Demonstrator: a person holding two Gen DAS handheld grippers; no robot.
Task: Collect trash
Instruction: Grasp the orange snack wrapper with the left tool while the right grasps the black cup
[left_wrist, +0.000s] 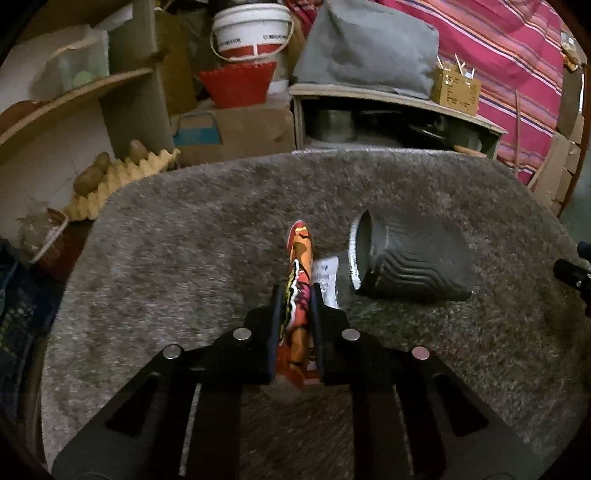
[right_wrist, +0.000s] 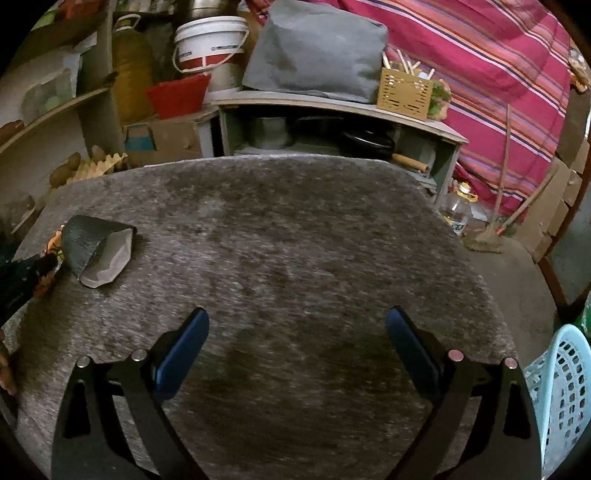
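Shaggy grey rug (left_wrist: 184, 258); glossy orange wrapper (left_wrist: 297, 295) between left gripper (left_wrist: 295, 295) fingers (left_wrist: 275, 317)

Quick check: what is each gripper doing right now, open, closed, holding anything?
Left gripper: closed on the orange snack wrapper.
Right gripper: open, nothing between its fingers, above the grey tabletop.

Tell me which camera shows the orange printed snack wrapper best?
The left wrist view: the orange printed snack wrapper sits centre frame, pinched in the left gripper. The right wrist view shows only a sliver behind the crushed dark paper cup.
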